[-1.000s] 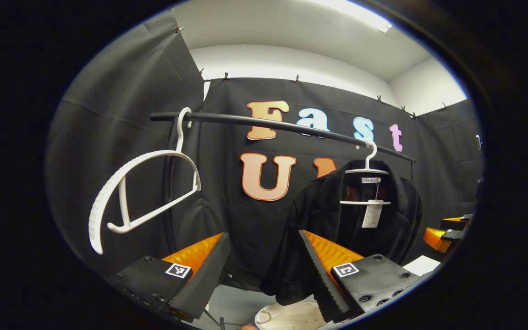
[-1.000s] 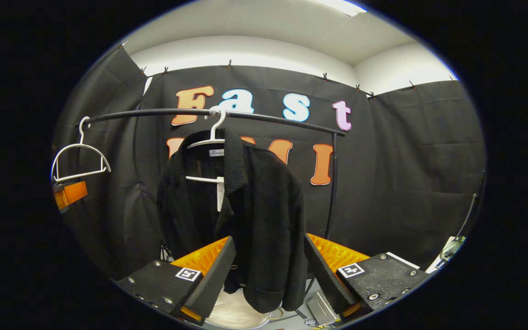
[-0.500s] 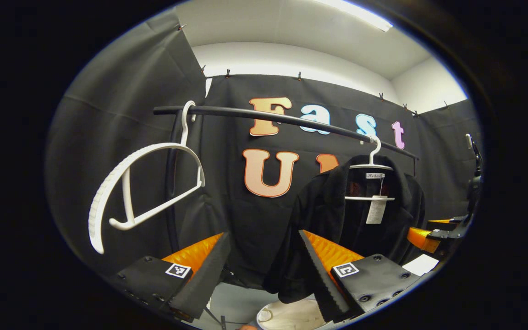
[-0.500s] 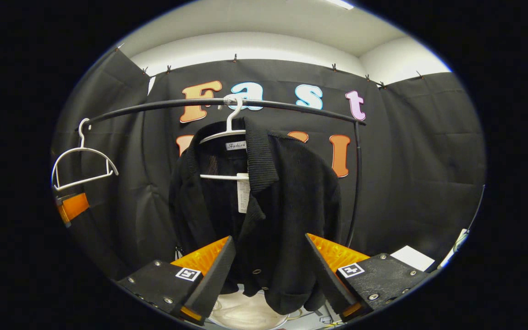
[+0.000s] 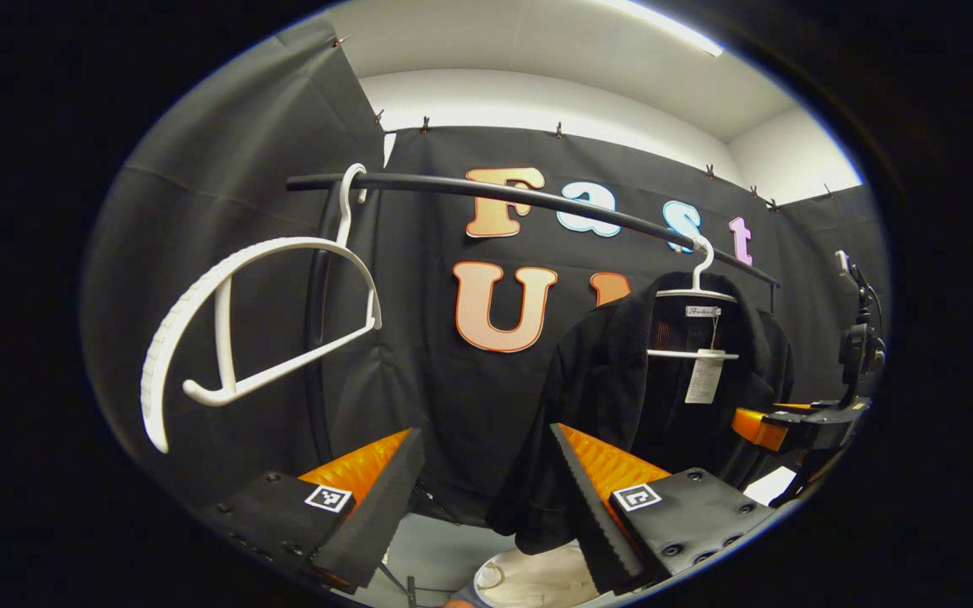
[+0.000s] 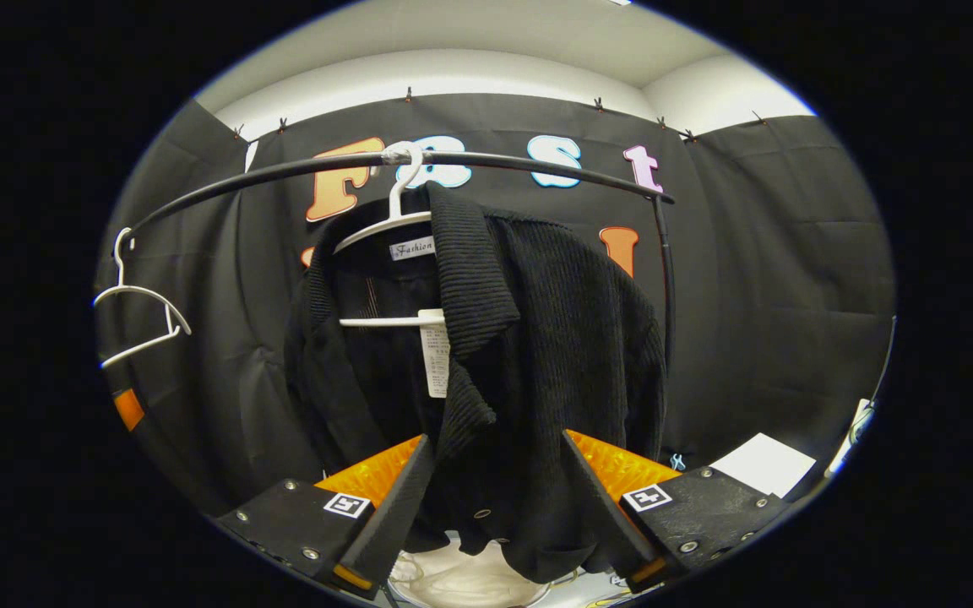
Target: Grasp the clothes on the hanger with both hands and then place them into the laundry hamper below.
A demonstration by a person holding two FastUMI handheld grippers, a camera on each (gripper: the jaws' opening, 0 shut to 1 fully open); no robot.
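Here, black jacket (image 6: 529, 355) hangs on white hanger (image 6: 385, 228) from black rail (image 6: 537, 165), above white hamper (image 6: 453, 578). Right gripper (image 6: 495, 498) jaws spread wide, jacket hem between them, untouched. Left gripper (image 5: 486, 498) jaws also wide apart, near jacket's sleeve (image 5: 537, 473). Bare white hanger (image 5: 241, 329) at rail's far end

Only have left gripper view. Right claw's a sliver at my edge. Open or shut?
Observer: Open. The right gripper view has the right claw with fingers wide apart, nothing pinched.
Operator: Lined up on the jacket?
Observer: Yes. The black jacket hangs straight ahead, its front panel framed between the fingers.
Operator: Anything on the lower edge?
Observer: Two buttons near the hem.
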